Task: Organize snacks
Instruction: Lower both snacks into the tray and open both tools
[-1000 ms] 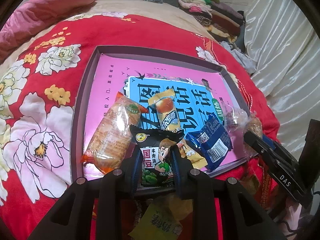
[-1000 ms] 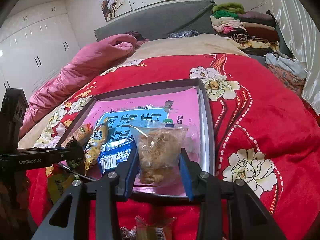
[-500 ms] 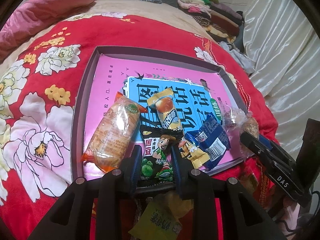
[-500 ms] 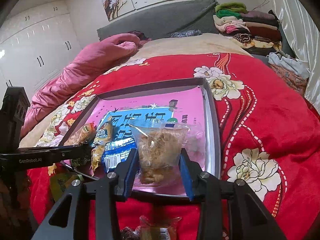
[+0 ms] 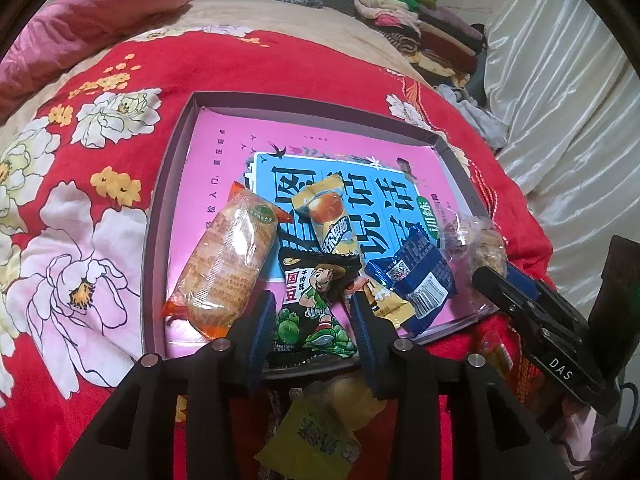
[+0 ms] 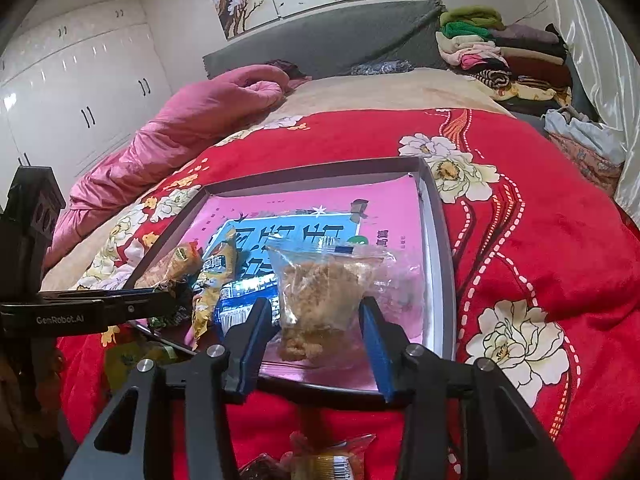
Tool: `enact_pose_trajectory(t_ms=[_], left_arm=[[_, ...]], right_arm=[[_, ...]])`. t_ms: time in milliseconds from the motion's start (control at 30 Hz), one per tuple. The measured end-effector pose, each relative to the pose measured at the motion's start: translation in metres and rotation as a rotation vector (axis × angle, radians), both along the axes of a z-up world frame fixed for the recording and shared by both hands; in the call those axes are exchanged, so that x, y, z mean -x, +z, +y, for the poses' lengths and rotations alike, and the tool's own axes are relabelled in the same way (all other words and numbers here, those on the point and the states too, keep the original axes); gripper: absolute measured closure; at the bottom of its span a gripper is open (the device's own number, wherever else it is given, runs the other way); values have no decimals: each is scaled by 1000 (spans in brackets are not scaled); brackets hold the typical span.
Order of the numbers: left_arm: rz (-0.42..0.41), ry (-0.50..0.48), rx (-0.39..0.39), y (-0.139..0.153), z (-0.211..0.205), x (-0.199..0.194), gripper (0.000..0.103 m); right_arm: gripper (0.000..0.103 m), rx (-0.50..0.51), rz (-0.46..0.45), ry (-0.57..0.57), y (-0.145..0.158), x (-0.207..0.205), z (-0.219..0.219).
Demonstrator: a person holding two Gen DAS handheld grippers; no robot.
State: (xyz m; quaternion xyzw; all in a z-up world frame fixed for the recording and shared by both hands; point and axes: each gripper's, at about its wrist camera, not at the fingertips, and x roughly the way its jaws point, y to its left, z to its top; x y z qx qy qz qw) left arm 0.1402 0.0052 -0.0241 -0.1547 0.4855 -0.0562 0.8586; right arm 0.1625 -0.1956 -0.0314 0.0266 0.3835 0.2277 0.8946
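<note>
A grey tray [image 5: 168, 184] with a pink and blue book in it lies on the red flowered bedspread. My left gripper [image 5: 312, 300] is at its near edge with jaws opening. A black bean snack packet [image 5: 310, 280] lies between the pads, which stand just clear of it. Beside it lie an orange bread packet [image 5: 228, 268], a yellow packet [image 5: 330, 216] and a blue packet [image 5: 416, 276]. My right gripper [image 6: 315, 303] is at the tray's [image 6: 438, 248] near right corner, jaws opening, with a clear bag of brown crumbs [image 6: 320, 284] resting between its parted pads.
Loose snacks lie on the bedspread below the tray: a yellow packet [image 5: 316, 432] and a clear wrapped one [image 6: 332, 460]. A pink quilt [image 6: 180, 128] lies far left, folded clothes [image 6: 500, 52] far right, and a white curtain [image 5: 560, 100] hangs along the right side.
Both pairs of jaws have spread wider. The black packet and the clear bag now sit loose between the pads. Neither hand has shifted.
</note>
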Motion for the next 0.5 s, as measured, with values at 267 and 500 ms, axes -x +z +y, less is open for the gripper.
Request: enact_pose_trajectory(t_ms=[267,500], left_arm=[[-18,7,10,6,4,2,58],[-28,14,23,10,7,5,53]], right_arm=[[55,2,-5,-2,2,1,0],[53,-6,-5,-3,3,2,-1]])
